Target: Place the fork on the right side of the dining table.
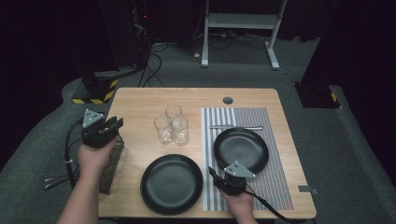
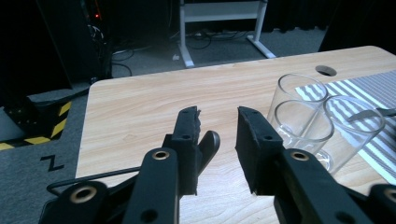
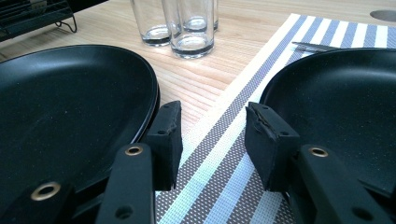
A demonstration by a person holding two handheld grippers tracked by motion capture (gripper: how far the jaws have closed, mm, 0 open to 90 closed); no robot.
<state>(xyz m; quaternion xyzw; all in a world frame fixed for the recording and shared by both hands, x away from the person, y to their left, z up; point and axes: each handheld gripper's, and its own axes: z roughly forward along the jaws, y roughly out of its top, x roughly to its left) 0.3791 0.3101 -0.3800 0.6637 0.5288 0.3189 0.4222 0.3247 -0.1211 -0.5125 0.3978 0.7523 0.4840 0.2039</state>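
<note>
- Here, the left gripper's (image 2: 218, 116) fingers stand partly apart with a clear gap between them. A dark rounded tip (image 2: 211, 140), apparently the end of a handle, sits against the inner face of one finger. The other finger is apart from it, so nothing is clamped yet.
- The tip pokes up and forward into the gap, so the handle's long axis seems to run roughly along the fingers rather than across them. What lies below is hidden.
- The wire rack (image 1: 112, 163) lies under that hand at the left edge of the surface (image 2: 140, 107). The three glasses (image 2: 303, 121) stand ahead, towards the middle.
- The right gripper's (image 3: 212, 112) fingers are also partly open and hold nothing. They hover low over the striped placemat (image 3: 224, 140), between the near plate (image 3: 70, 102) and the plate on the mat (image 3: 336, 102).
- The left hand is much the nearer to the handle. Closing should call for centring the tip first.
</note>
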